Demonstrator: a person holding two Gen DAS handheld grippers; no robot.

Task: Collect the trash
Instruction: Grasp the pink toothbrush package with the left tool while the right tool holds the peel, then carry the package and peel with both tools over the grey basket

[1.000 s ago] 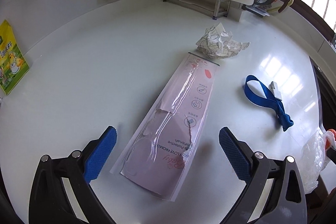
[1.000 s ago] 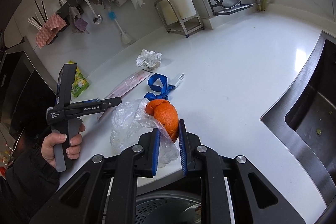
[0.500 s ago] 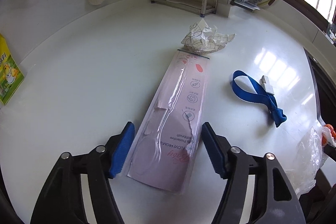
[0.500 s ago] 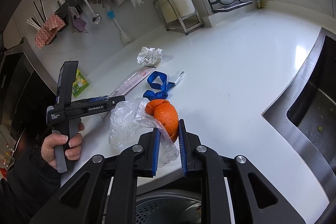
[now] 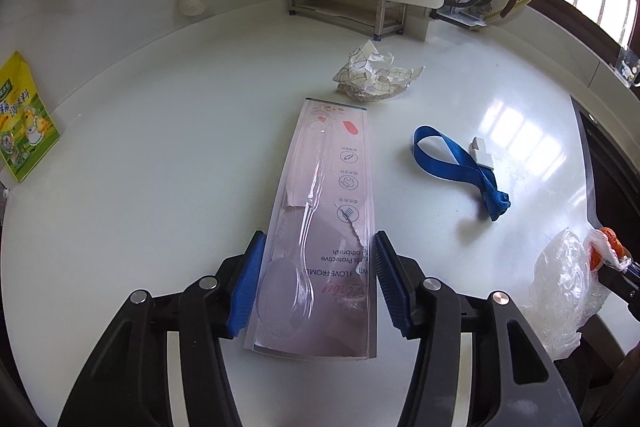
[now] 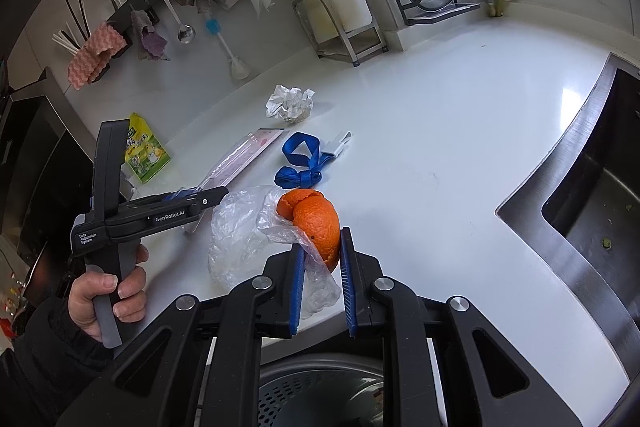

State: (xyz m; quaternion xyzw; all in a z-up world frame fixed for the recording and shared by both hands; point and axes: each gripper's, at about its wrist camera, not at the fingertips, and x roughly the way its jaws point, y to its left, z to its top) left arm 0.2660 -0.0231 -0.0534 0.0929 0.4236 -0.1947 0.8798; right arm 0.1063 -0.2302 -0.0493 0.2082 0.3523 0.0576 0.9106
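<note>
While the left gripper [image 5: 318,283] narrows around flat toothbrush packaging [image 5: 320,227], pads may skid off its edges; right gripper [image 6: 320,283] pinches orange peel [image 6: 316,223] and plastic bag [image 6: 240,227], six o'clock.

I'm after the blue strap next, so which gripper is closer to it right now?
Probably right. The right gripper, holding the orange peel, sits just short of the blue strap; the left gripper straddles the toothbrush package beside it.

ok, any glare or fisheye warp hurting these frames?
Left wrist: window glare patch on the countertop beside the blue strap, bowed counter edge, dark corners. Right wrist: a smaller glare spot near the sink, rim vignetting, the orange peel sharp.
</note>
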